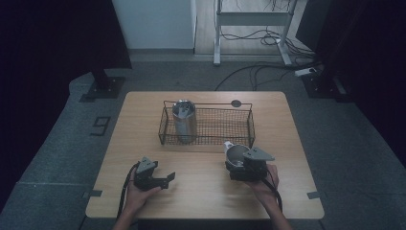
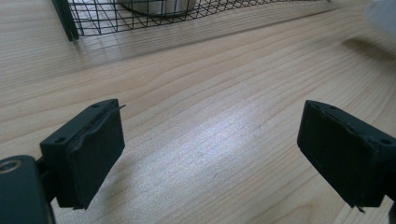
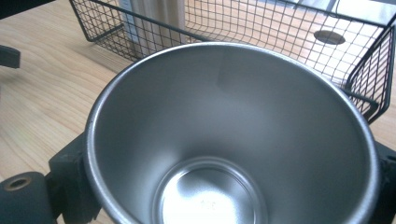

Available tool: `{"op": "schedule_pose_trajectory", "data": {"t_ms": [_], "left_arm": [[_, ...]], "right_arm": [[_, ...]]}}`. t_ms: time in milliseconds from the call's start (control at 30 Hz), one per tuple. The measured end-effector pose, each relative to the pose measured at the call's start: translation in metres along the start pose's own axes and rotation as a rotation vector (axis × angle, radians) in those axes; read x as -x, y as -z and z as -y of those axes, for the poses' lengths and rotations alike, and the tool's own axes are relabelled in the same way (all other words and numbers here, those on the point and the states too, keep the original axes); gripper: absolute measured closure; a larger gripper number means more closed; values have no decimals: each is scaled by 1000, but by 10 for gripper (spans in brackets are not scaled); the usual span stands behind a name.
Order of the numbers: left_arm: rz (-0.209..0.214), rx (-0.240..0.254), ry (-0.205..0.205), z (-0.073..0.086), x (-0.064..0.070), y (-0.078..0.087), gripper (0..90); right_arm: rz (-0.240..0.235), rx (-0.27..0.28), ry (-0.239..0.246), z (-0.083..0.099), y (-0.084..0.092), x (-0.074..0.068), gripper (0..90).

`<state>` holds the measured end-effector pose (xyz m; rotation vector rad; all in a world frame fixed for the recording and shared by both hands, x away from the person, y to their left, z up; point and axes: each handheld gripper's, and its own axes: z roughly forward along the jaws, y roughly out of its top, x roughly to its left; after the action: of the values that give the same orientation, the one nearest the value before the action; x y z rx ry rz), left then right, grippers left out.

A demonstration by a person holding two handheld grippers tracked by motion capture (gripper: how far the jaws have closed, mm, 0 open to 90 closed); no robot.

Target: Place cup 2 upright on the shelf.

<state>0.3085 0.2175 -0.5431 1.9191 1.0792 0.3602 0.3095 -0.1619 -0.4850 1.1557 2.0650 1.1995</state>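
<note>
Gripping a shiny steel cup betw. clenched jaws, the right gripper held it upright, mouth up; black wire basket lay just ahead. Left gripper hung released, empty, farther off.

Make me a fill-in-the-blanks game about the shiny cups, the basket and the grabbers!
1. The right gripper is shut on a metal ____.
2. The other metal cup stands inside the wire ____.
3. The left gripper has its jaws wide ____, with nothing between them.
4. The basket sits on a ____ table.

Missing words: cup; basket; open; wooden
</note>
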Motion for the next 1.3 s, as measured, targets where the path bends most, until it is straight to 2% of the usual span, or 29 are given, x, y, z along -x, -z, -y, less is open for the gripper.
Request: {"op": "schedule_pose_trajectory", "data": {"t_ms": [167,333,667,933,1300], "left_arm": [[5,-1,5,0,1,-1,77],[11,0,1,0,0,-1,77],[9,-3,5,0,0,-1,85],[8,-2,2,0,0,-1,85],[9,-6,3,0,0,-1,85]], "right_arm": [[-8,9,8,-7,5,1,71],[-28,23,-8,-17,11,4,71],[-35,46,-1,-35,20,6,71],[-58,52,-5,-49,22,7,71],[-51,65,-9,-65,21,12,71]]}}
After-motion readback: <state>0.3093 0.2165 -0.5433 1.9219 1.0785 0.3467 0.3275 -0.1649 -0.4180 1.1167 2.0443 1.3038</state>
